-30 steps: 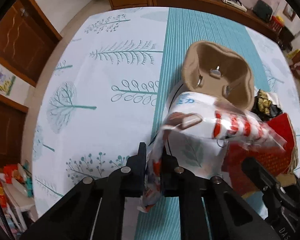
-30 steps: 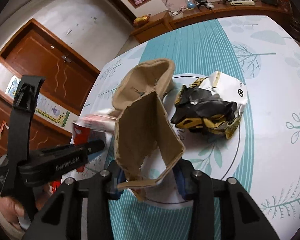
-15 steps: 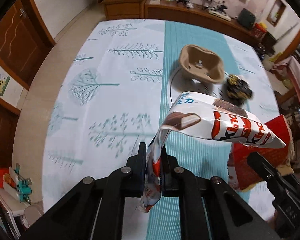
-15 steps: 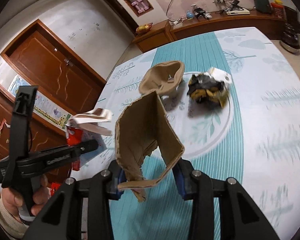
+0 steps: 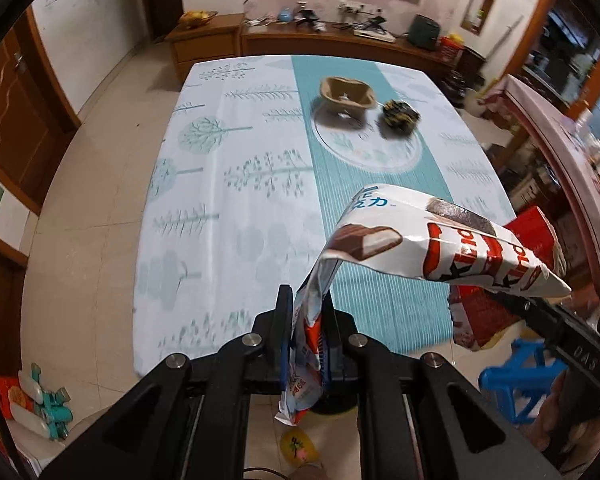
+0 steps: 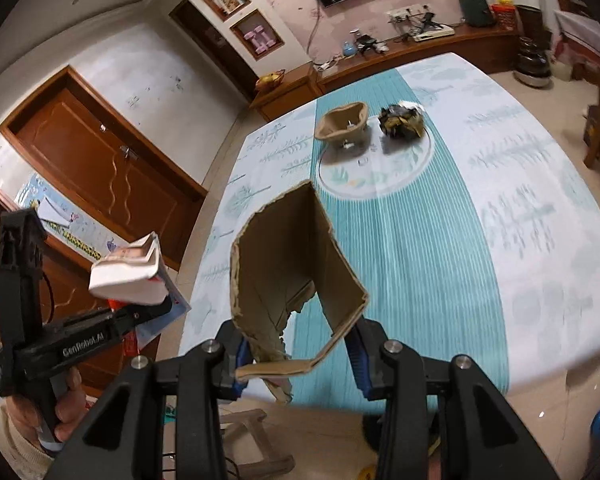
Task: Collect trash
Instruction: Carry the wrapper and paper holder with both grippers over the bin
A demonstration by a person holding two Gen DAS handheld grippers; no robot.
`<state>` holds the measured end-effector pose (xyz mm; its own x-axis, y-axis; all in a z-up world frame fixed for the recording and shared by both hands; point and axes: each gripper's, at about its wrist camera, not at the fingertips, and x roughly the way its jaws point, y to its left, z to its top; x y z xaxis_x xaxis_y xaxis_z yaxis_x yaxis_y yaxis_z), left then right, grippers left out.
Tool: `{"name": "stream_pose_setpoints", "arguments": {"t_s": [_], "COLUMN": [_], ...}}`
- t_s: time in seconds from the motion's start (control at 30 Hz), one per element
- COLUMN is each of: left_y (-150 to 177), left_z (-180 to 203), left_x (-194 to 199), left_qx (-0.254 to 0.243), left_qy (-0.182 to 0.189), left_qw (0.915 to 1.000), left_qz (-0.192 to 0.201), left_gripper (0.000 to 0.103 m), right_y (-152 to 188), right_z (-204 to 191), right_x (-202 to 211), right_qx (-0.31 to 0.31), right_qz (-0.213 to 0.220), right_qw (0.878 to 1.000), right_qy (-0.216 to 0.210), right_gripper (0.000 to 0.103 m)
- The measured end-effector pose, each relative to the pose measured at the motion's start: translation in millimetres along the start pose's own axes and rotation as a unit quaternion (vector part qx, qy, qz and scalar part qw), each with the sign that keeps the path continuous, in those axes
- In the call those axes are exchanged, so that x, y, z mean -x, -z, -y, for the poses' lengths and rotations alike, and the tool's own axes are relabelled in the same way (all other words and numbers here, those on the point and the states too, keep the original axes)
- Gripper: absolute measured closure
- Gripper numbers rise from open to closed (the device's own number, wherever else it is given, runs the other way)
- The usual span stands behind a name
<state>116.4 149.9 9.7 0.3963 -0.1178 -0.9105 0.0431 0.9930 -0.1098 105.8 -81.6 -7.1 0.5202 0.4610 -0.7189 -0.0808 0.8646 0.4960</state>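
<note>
My left gripper (image 5: 307, 322) is shut on a white and red snack wrapper (image 5: 420, 240) and holds it in the air before the table's near edge; the wrapper also shows in the right wrist view (image 6: 130, 276). My right gripper (image 6: 298, 354) is shut on a torn piece of brown cardboard (image 6: 296, 264), also held above the near edge. On the table's far part lie a brown cardboard tray (image 5: 347, 94) and a crumpled black and gold wrapper (image 5: 399, 116), both also in the right wrist view, the tray (image 6: 342, 124) left of the crumpled wrapper (image 6: 402, 120).
The table (image 5: 228, 184) has a white and teal cloth with tree prints. A wooden sideboard (image 5: 340, 42) stands behind it. A blue stool (image 5: 516, 376) is on the floor at the right, and toys (image 5: 40, 404) lie on the floor at the left.
Both grippers have pulled back and up from the far part of the table, each still holding its piece. The tray and the crumpled wrapper now look small and far.
</note>
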Motion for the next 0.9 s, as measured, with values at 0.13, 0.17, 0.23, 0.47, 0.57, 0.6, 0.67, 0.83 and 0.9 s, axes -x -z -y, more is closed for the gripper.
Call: {"name": "stream_pose_setpoints", "arguments": {"t_s": [0.13, 0.17, 0.23, 0.47, 0.57, 0.6, 0.67, 0.83, 0.9], "left_y": [33, 39, 54, 88, 103, 109, 118, 151, 167], "left_z": [-2, -1, 0, 11, 20, 25, 31, 44, 47], "left_x": [10, 11, 15, 8, -1, -6, -14, -56, -83], "left_qx": [-0.016, -0.020, -0.030, -0.034, -0.039, -0.041, -0.045, -0.045, -0.040], "left_qy": [0.014, 0.016, 0.016, 0.041, 0.047, 0.048, 0.048, 0.055, 0.059], "left_qw": [0.9997, 0.9996, 0.9993, 0.9975, 0.9964, 0.9959, 0.9952, 0.9928, 0.9912], "left_qz": [-0.008, -0.009, -0.014, -0.048, -0.059, -0.064, -0.072, -0.097, -0.111], "left_gripper": [0.094, 0.094, 0.094, 0.094, 0.094, 0.094, 0.094, 0.094, 0.094], "right_y": [36, 46, 60, 101, 115, 120, 131, 163, 178], "right_z": [-9, -11, -14, -18, -14, -11, -1, 32, 50], "right_x": [16, 19, 23, 38, 40, 40, 36, 12, -6], "right_qx": [-0.018, -0.020, -0.023, -0.029, -0.031, -0.034, -0.043, -0.066, -0.072], "right_qz": [0.003, 0.001, -0.005, -0.035, -0.047, -0.052, -0.066, -0.106, -0.122], "right_qw": [1.000, 1.000, 1.000, 0.998, 0.998, 0.997, 0.996, 0.990, 0.988], "right_qy": [0.007, 0.010, 0.015, 0.033, 0.042, 0.045, 0.051, 0.062, 0.066], "right_gripper": [0.063, 0.063, 0.063, 0.063, 0.063, 0.063, 0.063, 0.063, 0.063]}}
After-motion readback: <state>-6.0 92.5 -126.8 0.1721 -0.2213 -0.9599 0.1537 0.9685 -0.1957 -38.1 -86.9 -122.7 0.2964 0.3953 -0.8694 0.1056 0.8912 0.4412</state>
